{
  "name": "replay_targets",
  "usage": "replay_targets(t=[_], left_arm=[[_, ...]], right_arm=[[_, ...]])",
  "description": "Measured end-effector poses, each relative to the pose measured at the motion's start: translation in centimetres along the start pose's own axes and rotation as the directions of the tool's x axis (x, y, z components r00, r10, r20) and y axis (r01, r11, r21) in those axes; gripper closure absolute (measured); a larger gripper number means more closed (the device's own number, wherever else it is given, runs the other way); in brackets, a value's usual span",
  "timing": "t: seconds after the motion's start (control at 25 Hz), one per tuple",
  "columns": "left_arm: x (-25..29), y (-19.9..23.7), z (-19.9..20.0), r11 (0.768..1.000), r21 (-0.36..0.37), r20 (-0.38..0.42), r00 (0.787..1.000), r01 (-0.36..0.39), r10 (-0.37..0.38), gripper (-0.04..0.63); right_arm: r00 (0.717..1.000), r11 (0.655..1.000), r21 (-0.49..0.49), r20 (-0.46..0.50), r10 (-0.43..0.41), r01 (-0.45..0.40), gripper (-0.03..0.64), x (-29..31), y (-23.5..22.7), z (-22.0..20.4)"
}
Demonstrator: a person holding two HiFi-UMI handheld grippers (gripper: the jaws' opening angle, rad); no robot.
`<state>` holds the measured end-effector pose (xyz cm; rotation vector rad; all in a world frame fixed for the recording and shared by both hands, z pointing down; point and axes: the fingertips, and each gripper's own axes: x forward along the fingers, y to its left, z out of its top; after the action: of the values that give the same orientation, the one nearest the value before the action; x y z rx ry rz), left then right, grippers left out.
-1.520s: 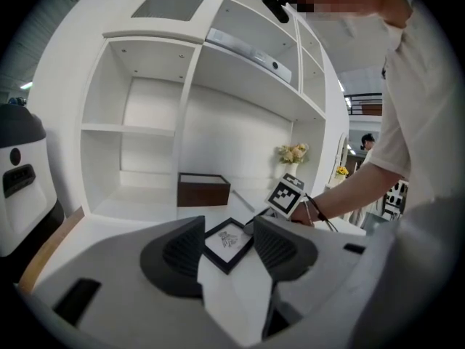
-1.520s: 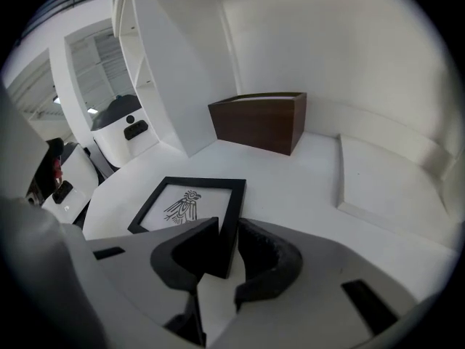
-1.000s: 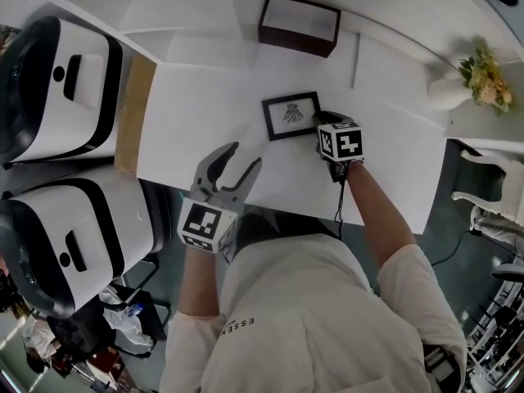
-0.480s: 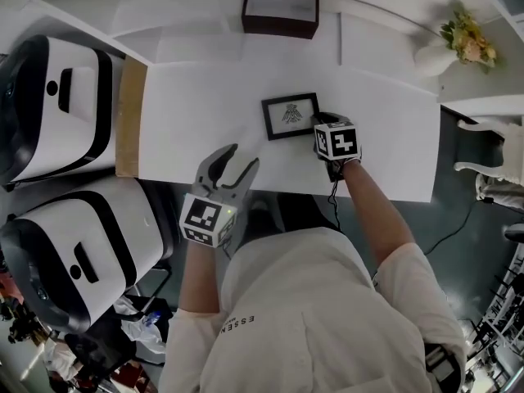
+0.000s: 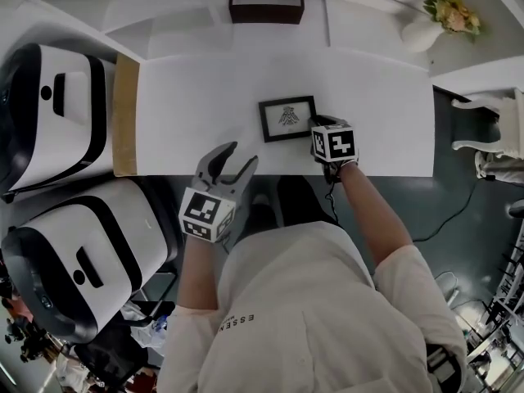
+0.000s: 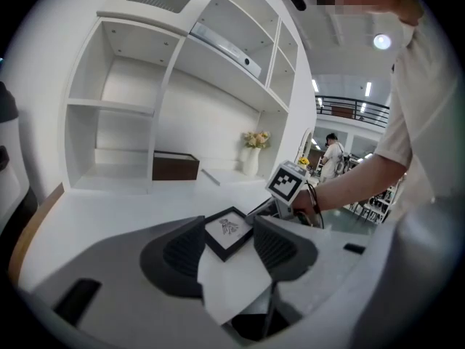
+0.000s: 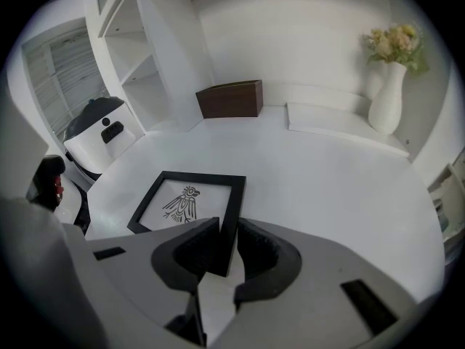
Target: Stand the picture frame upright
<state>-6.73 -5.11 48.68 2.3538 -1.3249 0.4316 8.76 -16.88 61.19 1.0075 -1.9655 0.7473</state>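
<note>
A small black picture frame [image 5: 286, 118] with a bird drawing lies face up on the white table [image 5: 188, 105]. My right gripper [image 5: 316, 124] is at the frame's right side. In the right gripper view its jaws [image 7: 228, 228] are shut on the frame's [image 7: 186, 198] near edge, a pad on either side. My left gripper [image 5: 238, 159] hovers over the table's front edge, left of the frame and apart from it. It stands open with nothing between its fingers [image 6: 186, 249]; the frame [image 6: 229, 227] shows beyond them.
A dark brown box [image 5: 266, 0] stands at the back of the table, and a white vase of flowers [image 5: 422, 31] at the back right. Two large white-and-black machines [image 5: 49, 97] flank the table's left end. A white chair [image 5: 491, 137] is on the right.
The head view has shifted, so the table sits higher and squarer in the picture. Both grippers and the frame keep their places.
</note>
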Motion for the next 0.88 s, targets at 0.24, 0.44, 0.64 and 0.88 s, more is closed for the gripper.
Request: replay_targets(t=[0.24, 0.44, 0.64, 0.88], left_arm=[[-0.9, -1.2, -2.4, 0.999, 0.000, -0.049, 0.998, 0.040, -0.040, 0.390], [-1.7, -2.2, -3.8, 0.997, 0.027, -0.085, 0.994, 0.072, -0.069, 0.390], [-2.3, -3.2, -5.2, 0.993, 0.047, -0.116, 0.988, 0.105, -0.099, 0.390], [-2.3, -4.8, -7.8, 0.984, 0.055, -0.172, 0.972, 0.169, -0.157, 0.390]], right_arm=[[1.000, 1.000, 0.022, -0.003, -0.009, 0.009, 0.526, -1.5, 1.2, -2.7], [1.000, 0.999, 0.044, 0.001, -0.026, 0.026, 0.526, -2.4, 1.7, -4.6], [1.000, 0.998, 0.052, 0.010, -0.029, 0.029, 0.526, -3.3, 2.5, -6.2], [1.000, 0.998, 0.063, 0.016, -0.013, 0.012, 0.529, -4.1, 3.6, -8.1]])
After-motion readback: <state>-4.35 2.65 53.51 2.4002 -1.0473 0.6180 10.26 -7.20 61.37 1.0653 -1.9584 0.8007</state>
